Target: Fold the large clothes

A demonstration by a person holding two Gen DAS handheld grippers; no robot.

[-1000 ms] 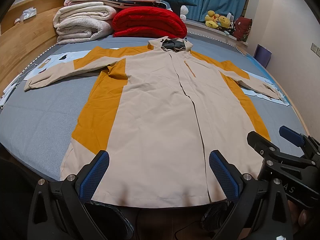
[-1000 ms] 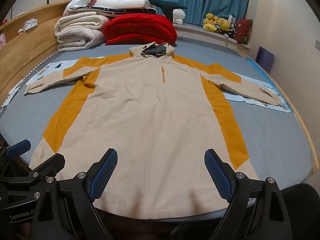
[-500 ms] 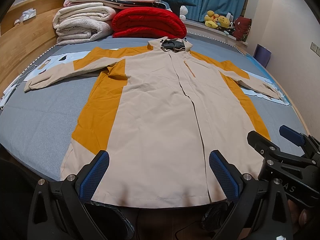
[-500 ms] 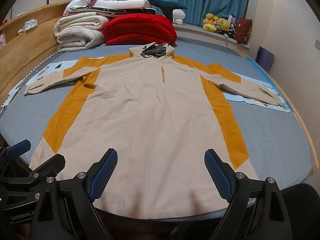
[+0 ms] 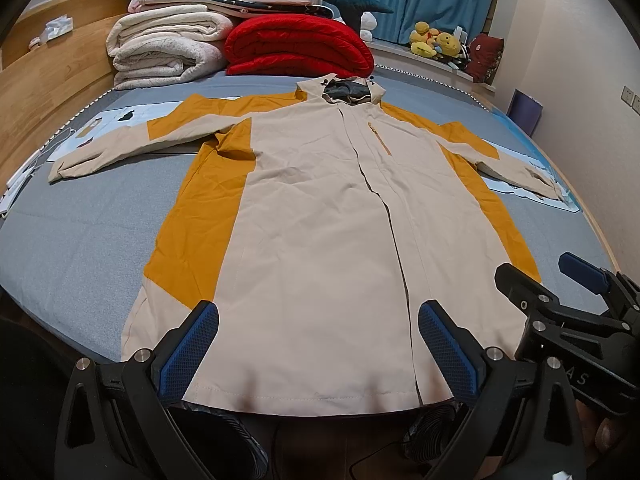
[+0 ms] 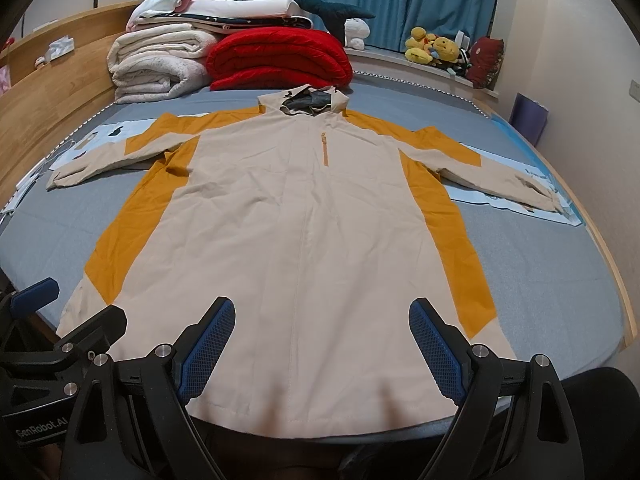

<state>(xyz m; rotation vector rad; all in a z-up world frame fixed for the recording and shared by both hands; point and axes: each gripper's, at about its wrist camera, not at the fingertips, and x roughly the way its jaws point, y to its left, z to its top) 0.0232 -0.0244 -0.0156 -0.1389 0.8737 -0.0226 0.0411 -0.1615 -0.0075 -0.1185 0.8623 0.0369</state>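
Observation:
A long beige jacket with orange side panels lies flat and front-up on the grey bed, both sleeves spread out, the hood toward the far end. Its hem reaches the near bed edge. My left gripper hovers open just above the hem, nothing between its blue pads. My right gripper is also open over the hem, a little to the right of the left one. In the left wrist view the right gripper shows at the right edge; in the right wrist view the left gripper shows at the left edge.
Folded white blankets and a red quilt are stacked at the far end of the bed. A wooden side board runs along the left. Plush toys sit on the window ledge; a wall stands on the right.

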